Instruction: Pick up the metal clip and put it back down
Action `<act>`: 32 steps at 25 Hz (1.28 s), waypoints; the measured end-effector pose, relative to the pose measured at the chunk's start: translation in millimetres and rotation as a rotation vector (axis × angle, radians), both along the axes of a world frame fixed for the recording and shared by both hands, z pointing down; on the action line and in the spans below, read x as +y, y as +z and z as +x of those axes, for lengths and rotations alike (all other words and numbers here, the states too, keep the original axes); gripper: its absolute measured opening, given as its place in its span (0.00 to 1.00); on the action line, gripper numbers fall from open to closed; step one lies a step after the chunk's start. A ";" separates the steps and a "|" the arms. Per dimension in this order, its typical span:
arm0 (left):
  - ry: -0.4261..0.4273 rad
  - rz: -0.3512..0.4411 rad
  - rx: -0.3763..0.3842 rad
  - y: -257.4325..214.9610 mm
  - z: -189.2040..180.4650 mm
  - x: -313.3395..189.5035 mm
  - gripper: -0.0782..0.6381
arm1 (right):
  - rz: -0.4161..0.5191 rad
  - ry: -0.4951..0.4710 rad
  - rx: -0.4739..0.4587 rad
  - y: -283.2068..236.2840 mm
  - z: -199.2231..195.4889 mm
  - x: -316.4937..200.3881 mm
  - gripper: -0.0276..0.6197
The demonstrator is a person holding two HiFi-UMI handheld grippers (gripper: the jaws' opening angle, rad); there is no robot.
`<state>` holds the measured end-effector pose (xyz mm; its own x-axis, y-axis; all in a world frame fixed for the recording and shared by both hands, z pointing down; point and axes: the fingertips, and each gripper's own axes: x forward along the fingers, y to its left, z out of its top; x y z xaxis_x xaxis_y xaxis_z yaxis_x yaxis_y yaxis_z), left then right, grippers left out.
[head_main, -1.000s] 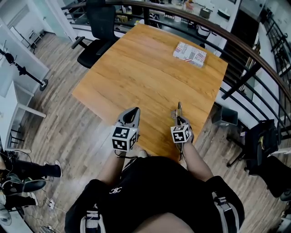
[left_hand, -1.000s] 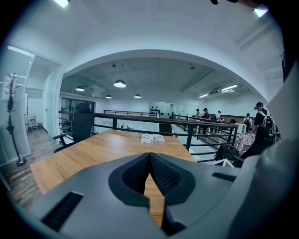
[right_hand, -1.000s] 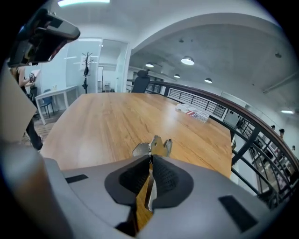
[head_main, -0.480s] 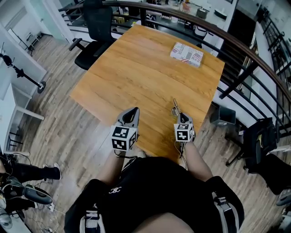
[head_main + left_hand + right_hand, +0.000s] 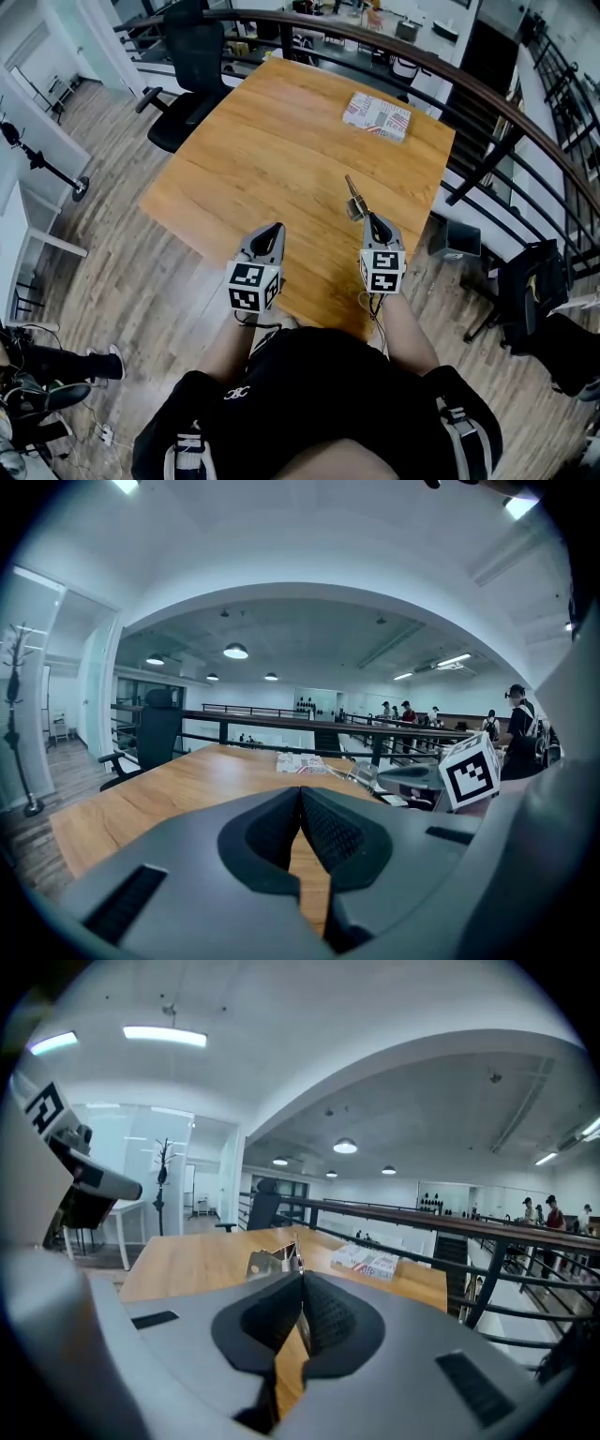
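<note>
My right tongs (image 5: 375, 223) pinch the metal clip (image 5: 354, 201) by its thin handle; left tongs (image 5: 272, 231) together, empty. Light, stiff, probably slippery.

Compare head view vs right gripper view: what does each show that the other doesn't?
Head view only: the person's lap and, from above, the marker cube on the right gripper. Right gripper view only: its jaws closed on the metal clip, seen close up, plus ceiling lights. Both: the metal clip, wooden table, printed box and black chair.
</note>
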<state>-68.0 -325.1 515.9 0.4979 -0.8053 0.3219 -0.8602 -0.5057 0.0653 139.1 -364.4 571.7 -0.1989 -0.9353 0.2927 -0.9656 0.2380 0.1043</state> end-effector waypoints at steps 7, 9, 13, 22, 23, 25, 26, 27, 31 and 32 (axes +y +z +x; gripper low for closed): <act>0.028 0.010 0.002 -4.1 11.4 -5.7 0.13 | 0.177 0.027 -0.054 -79.6 9.1 3.8 0.08; 0.038 0.014 0.004 -6.6 15.0 -8.0 0.13 | 0.224 0.032 -0.085 -99.5 11.7 7.6 0.08; 0.054 0.022 0.005 -10.2 21.1 -10.6 0.13 | 0.283 0.041 -0.152 -124.3 18.5 18.6 0.08; 0.078 0.034 0.009 -12.6 30.6 -10.9 0.13 | 0.254 0.053 -0.178 -113.8 26.5 27.2 0.08; 0.080 0.036 0.009 -12.9 31.8 -10.6 0.13 | 0.253 0.054 -0.178 -113.0 26.9 28.4 0.08; 0.084 0.039 0.009 -13.2 33.5 -9.8 0.13 | 0.253 0.057 -0.177 -112.0 28.0 30.3 0.08; 0.085 0.039 0.008 -13.0 34.3 -9.3 0.13 | 0.253 0.058 -0.176 -111.6 28.7 31.0 0.08; 0.087 0.039 0.008 -12.7 35.2 -8.8 0.13 | 0.254 0.060 -0.176 -111.4 29.7 31.7 0.08; 0.094 0.039 0.005 -12.9 38.5 -5.4 0.13 | 0.254 0.066 -0.176 -111.6 33.6 35.9 0.08; 0.095 0.039 0.005 -13.7 38.7 -5.1 0.13 | 0.254 0.068 -0.176 -112.1 33.9 36.6 0.08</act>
